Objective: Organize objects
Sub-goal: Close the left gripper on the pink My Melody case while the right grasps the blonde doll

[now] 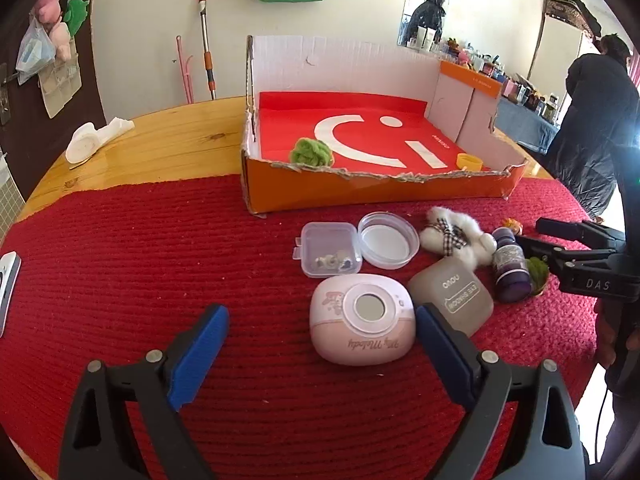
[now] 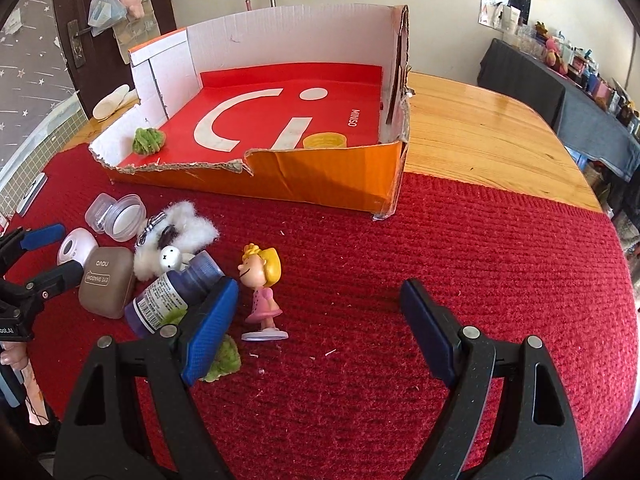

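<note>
Right wrist: purple bottle (image 2: 176,292), green tuft (image 2: 224,356) crowding figurine (image 2: 262,292)

Table (image 2: 480,136) — glossy varnished wood. Mat (image 2: 440,248) — coarse red knit cloth. Box (image 2: 320,176) — matt corrugated cardboard, torn edges. Figurine (image 2: 262,292) — smooth glossy plastic. Round case (image 1: 386,240) — clear plastic.

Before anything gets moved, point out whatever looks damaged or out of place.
The cardboard box has a ragged, torn front edge. The purple bottle lies tipped on its side against the white plush toy, among the clutter.
</note>
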